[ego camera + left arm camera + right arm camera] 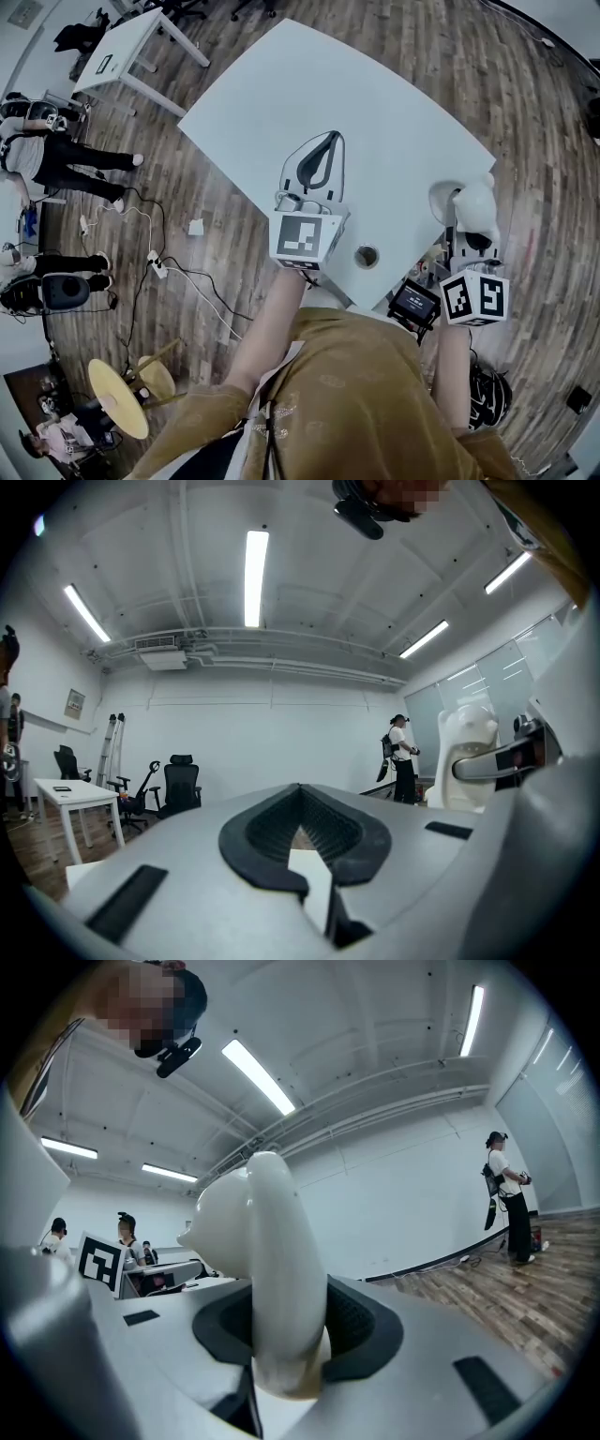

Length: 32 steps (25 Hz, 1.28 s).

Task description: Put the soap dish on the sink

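Seen from above, a person in a mustard-coloured top holds a gripper in each hand over the near edge of a large white table (309, 84), which stands on a wooden plank floor (450, 56).

The left gripper (328, 146) points out across the tabletop. Its two jaws are pressed together, tip to tip, with nothing between them.

The right gripper (472, 223) is at the table's right-hand corner and pinches a white soap dish (478, 200). The dish is glossy and rounded, and it stands on edge between the jaws' black ribbed pads, rising well above them. In the right gripper view its smooth curved rim fills the middle of the picture — the pads press against both of its sides. Whether the dish touches the tabletop cannot be told.

Between the two grippers, close to the table's near edge, is a round cable hole (366, 255). Just below the edge, beside the right gripper's marker cube, is a small lit screen (414, 300).

Farther off, at upper left, stands a second white table (131, 42), with people (56, 155) and trailing cables on the floor near it. The left gripper view shows a black office chair (181, 785) against a white wall, under long ceiling lights.
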Available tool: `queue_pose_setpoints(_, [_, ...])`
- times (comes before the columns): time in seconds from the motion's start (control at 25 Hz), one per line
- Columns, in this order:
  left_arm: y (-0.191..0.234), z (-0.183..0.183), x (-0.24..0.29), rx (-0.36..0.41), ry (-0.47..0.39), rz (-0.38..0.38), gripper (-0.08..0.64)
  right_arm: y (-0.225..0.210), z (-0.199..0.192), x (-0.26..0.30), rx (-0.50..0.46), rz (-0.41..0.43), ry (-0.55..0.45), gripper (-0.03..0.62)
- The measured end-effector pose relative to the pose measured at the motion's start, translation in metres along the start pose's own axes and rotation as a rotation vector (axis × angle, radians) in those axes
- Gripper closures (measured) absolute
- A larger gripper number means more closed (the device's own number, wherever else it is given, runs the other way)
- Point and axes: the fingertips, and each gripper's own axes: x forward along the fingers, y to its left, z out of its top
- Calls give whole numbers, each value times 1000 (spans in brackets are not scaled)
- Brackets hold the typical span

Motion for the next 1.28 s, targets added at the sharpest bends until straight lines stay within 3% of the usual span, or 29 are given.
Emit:
queue_pose_setpoints(0.28, [15, -15, 18, -14, 31, -3, 551, 14, -21, 28, 58, 41, 46, 440])
queue_pose_setpoints(0.56, [17, -42, 30, -35, 73, -15, 552, 31, -78, 48, 144, 97, 174, 442])
queue_pose_setpoints(0.76, [21, -59, 28, -49, 107, -8, 552, 41, -118, 50, 320, 130, 266, 442])
queue_pose_setpoints(1.04, [25, -78, 31, -69, 141, -15, 552, 27, -178, 58, 643, 64, 369, 442])
queue_pose_setpoints(1.28, [21, -86, 40, -76, 159, -26, 552, 11, -206, 64, 745, 31, 424, 442])
